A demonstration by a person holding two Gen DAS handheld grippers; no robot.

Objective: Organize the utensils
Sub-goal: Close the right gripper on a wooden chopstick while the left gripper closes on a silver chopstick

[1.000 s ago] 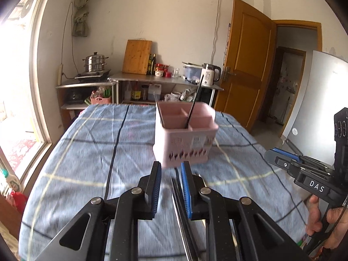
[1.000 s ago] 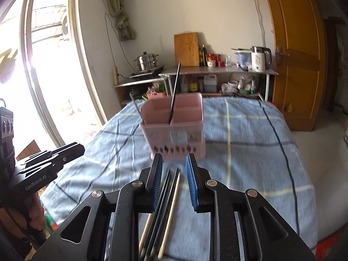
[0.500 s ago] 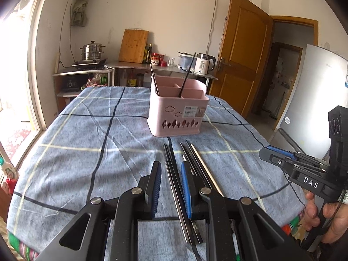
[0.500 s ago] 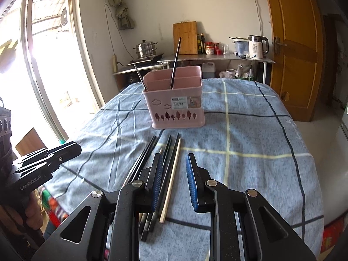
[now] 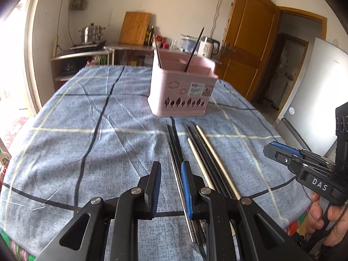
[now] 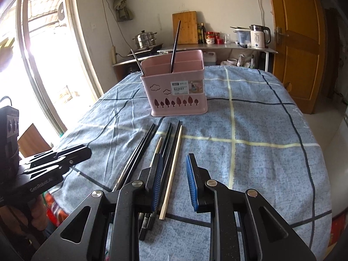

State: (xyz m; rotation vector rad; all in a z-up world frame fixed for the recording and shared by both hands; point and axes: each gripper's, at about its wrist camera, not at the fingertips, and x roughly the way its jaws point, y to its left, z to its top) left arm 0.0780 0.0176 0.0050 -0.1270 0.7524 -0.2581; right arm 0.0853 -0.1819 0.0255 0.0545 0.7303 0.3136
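Both grippers have come down toward the table since a second ago, so the pink basket (image 5: 182, 91) that filled the middle of each view then now sits farther up the frame, and the row of chopsticks (image 5: 195, 152) on the cloth in front of it has come into full sight. That basket stands upright on the blue checked tablecloth (image 5: 87, 130), with two dark chopsticks leaning inside it.

Loose chopsticks lie side by side just in front of the basket, running from it toward the cameras: mostly black ones (image 6: 139, 152), plus two pale wooden ones (image 6: 174, 163).

Seen from its own camera, the left gripper (image 5: 170, 187) hovers over the near ends of the black chopsticks on the basket's left-hand side, its jaws apart and nothing clamped between them. Likewise, the right gripper (image 6: 174, 180) hangs over the near end of a pale chopstick, jaws parted with a clear gap, gripping nothing. A hand (image 5: 326, 219) holds its handle.
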